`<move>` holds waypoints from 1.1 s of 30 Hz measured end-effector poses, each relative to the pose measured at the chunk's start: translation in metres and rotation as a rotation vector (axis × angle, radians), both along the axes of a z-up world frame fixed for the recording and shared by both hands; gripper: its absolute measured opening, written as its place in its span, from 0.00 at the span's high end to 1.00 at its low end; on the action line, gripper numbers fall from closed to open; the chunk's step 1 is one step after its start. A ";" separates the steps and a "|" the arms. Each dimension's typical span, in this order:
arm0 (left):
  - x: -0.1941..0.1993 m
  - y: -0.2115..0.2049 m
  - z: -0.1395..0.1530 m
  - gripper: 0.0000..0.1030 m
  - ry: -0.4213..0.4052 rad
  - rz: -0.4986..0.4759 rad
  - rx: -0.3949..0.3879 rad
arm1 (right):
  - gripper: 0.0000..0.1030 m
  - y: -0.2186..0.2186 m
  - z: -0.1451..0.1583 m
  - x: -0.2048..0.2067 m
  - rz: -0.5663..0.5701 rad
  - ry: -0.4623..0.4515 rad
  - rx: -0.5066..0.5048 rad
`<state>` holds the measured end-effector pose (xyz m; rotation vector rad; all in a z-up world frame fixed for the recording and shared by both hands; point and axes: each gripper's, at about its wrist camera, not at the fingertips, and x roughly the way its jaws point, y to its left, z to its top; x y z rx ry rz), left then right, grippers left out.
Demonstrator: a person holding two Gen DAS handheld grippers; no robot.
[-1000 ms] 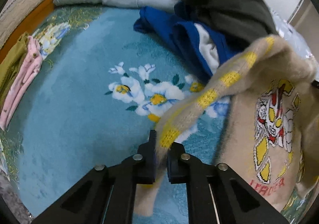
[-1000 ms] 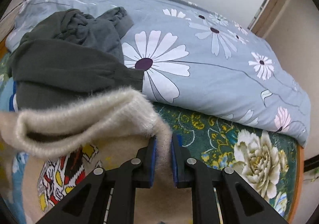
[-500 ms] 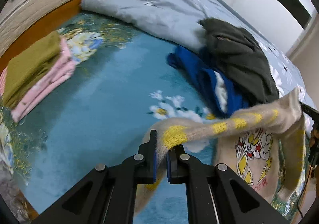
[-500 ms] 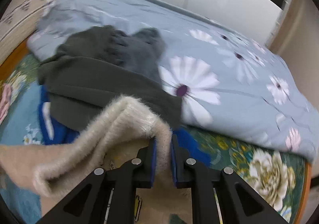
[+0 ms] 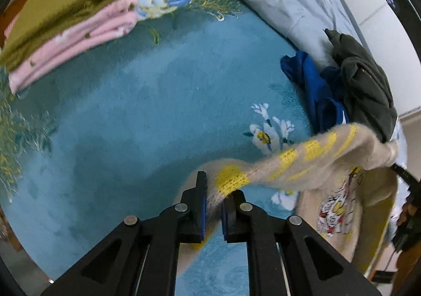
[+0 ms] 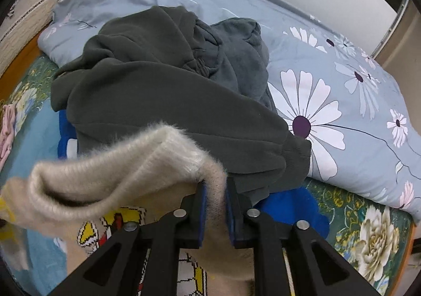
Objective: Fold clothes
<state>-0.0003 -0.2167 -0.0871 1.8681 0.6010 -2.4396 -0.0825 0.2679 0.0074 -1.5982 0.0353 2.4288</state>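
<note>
The left tool [image 5: 213, 197] is clenched on the yellow-striped edge of a beige sweater [image 5: 302, 164], and the right tool [image 6: 216, 200] grips another fuzzy part of the same sweater [image 6: 126, 172]. It hangs stretched between them above the blue flowered blanket [image 5: 131, 117] on the bed (its cartoon front faces the left camera). A dark green garment [image 6: 163, 96] lies on a blue one [image 5: 315, 90], against the grey daisy quilt [image 6: 342, 80]. Folded olive and pink clothes [image 5: 71, 19] sit stacked well apart.

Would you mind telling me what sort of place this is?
Most likely a bedroom: a grey-blue daisy-print duvet lies on a teal floral bed blanket, with a folded olive-and-pink clothes stack beside it.
</note>
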 end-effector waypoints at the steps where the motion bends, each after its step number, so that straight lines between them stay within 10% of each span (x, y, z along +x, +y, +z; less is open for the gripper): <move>1: 0.000 -0.001 0.001 0.87 0.005 -0.001 0.007 | 0.83 0.001 0.001 0.002 0.007 0.003 -0.005; 5: 0.007 -0.006 0.017 0.54 0.059 0.005 0.031 | 0.74 0.001 0.015 0.014 0.024 0.041 -0.020; 9: 0.016 -0.014 0.045 0.51 0.127 0.027 0.064 | 0.49 0.005 0.039 0.031 0.045 0.106 -0.037; 18: 0.057 0.023 0.101 0.47 0.314 -0.006 0.146 | 0.45 0.021 0.101 0.121 0.025 0.301 -0.195; 26: 0.084 0.137 0.014 0.46 0.087 -0.201 0.168 | 0.41 0.017 0.011 0.204 -0.021 0.105 -0.402; 33: 0.105 0.177 -0.061 0.46 -0.086 -0.143 0.098 | 0.40 0.040 -0.067 0.233 -0.223 0.011 -0.445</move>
